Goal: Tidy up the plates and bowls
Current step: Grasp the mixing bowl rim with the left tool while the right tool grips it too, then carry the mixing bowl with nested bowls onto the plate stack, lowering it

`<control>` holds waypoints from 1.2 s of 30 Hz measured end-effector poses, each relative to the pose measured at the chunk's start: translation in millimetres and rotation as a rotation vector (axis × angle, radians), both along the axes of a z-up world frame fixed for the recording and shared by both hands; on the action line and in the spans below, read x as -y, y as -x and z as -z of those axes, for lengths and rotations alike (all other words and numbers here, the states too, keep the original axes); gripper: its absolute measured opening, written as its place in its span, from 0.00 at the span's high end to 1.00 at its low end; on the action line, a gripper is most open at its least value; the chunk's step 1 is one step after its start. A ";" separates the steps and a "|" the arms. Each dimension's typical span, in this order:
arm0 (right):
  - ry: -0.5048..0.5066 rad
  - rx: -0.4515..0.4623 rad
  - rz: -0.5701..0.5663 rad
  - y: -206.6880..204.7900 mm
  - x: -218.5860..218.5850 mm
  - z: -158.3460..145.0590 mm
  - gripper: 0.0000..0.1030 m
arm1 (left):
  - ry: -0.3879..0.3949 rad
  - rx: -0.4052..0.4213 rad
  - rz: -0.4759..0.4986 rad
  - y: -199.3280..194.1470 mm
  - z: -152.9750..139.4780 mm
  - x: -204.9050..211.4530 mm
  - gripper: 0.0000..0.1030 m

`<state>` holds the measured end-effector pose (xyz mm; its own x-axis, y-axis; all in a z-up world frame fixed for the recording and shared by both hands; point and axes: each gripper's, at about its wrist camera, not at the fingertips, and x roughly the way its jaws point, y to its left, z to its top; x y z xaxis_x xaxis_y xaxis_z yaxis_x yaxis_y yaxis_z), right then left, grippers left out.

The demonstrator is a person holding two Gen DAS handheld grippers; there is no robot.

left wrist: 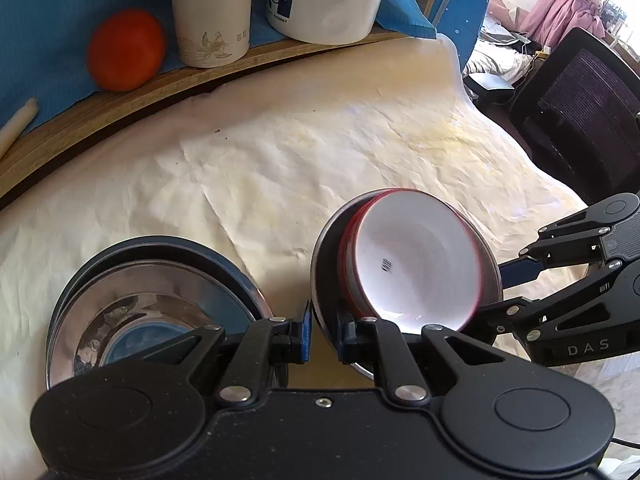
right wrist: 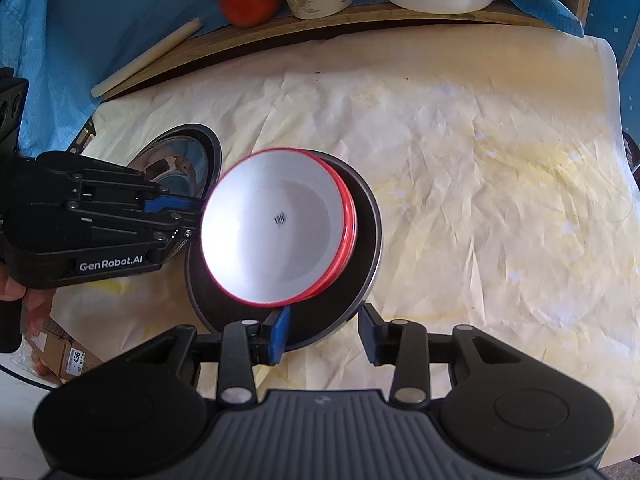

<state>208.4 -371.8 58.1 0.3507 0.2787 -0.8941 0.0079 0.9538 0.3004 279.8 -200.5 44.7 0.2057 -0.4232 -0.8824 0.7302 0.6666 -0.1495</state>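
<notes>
A white bowl with a red rim point(left wrist: 416, 268) point(right wrist: 276, 228) lies tilted inside a dark round plate point(left wrist: 326, 252) point(right wrist: 360, 240) on the cream cloth. My left gripper point(left wrist: 322, 334) point(right wrist: 188, 216) is shut on the left edge of that plate and bowl; exactly which it pinches I cannot tell. My right gripper point(right wrist: 324, 330) point(left wrist: 504, 286) is open, its fingers apart around the plate's near edge. A steel bowl point(left wrist: 152, 312) point(right wrist: 176, 164) sits in a second dark plate point(left wrist: 236, 268) to the left.
A wooden shelf point(right wrist: 360, 16) at the back holds an orange point(left wrist: 126, 50), a white cup point(left wrist: 212, 12), a white jar point(left wrist: 328, 0) and a pale stick point(right wrist: 148, 56). A black chair point(left wrist: 580, 120) stands off the table's right edge.
</notes>
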 end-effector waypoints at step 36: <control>-0.111 -0.052 0.127 3.0 22.0 18.0 0.73 | 0.030 -0.061 -0.081 1.8 11.7 6.7 0.88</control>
<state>205.4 -393.8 40.0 0.3435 0.3335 -0.8780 0.1442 0.9050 0.4002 278.0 -207.2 33.0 0.1861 -0.4338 -0.8816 0.6631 0.7175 -0.2131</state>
